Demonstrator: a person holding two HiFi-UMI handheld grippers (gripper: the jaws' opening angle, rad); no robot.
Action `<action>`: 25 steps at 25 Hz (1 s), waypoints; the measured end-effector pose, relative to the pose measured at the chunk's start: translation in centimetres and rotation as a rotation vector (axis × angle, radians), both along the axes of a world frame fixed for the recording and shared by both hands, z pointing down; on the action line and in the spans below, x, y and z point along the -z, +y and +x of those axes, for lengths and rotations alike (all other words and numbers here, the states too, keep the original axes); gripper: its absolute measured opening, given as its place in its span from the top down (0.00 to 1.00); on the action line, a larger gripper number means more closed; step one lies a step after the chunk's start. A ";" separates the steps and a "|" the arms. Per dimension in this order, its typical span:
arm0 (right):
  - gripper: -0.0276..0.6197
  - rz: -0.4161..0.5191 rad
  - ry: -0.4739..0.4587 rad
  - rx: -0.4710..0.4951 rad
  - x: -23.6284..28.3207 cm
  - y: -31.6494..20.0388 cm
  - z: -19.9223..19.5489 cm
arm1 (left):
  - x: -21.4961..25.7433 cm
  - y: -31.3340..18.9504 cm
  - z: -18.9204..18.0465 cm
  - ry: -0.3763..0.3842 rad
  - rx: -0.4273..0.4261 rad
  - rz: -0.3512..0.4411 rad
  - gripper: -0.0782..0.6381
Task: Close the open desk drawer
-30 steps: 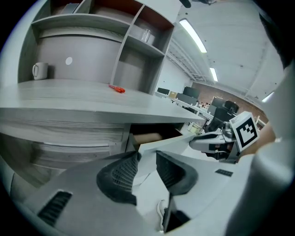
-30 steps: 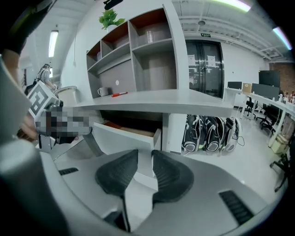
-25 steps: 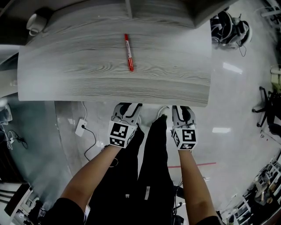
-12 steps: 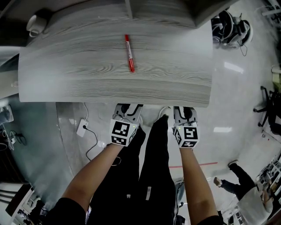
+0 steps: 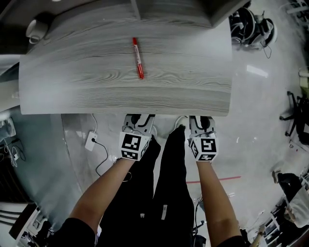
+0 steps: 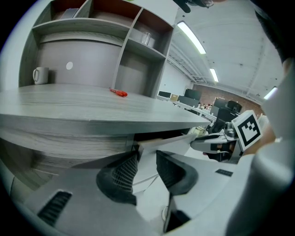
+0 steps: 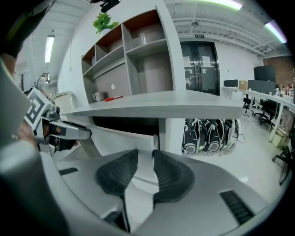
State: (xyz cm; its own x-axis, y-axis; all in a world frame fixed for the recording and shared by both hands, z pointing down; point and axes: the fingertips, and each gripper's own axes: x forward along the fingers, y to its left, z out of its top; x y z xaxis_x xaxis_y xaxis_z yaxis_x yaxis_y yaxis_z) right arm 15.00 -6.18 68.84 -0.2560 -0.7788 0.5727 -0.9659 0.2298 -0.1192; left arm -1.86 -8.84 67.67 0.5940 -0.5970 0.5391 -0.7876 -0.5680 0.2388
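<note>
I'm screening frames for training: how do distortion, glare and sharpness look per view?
Head view: fisheye bows the desk edge, red marker crisp, glare on the floor. Left gripper view: dark vignetted corners, soft jaws. Right gripper view: same, plus a blown-out ceiling light.

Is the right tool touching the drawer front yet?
Cannot tell. In the right gripper view the right tool has its jaws apart, with the white drawer front right behind its tips. That view shows neither clear contact nor a clear gap.
</note>
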 end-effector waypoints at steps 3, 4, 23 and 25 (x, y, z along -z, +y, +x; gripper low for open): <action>0.78 0.001 -0.003 -0.009 -0.1 -0.3 0.1 | 0.0 -0.3 0.1 -0.003 0.001 0.003 0.70; 0.78 0.003 -0.004 -0.009 -0.1 -0.5 0.1 | 0.0 -0.5 0.1 -0.005 0.002 0.004 0.70; 0.78 0.015 -0.023 -0.013 -0.1 -2.0 0.3 | 0.0 -1.8 0.3 -0.008 0.022 0.011 0.70; 0.78 0.019 -0.024 -0.008 -0.1 -1.9 0.3 | 0.1 -1.7 0.3 -0.006 0.027 0.010 0.70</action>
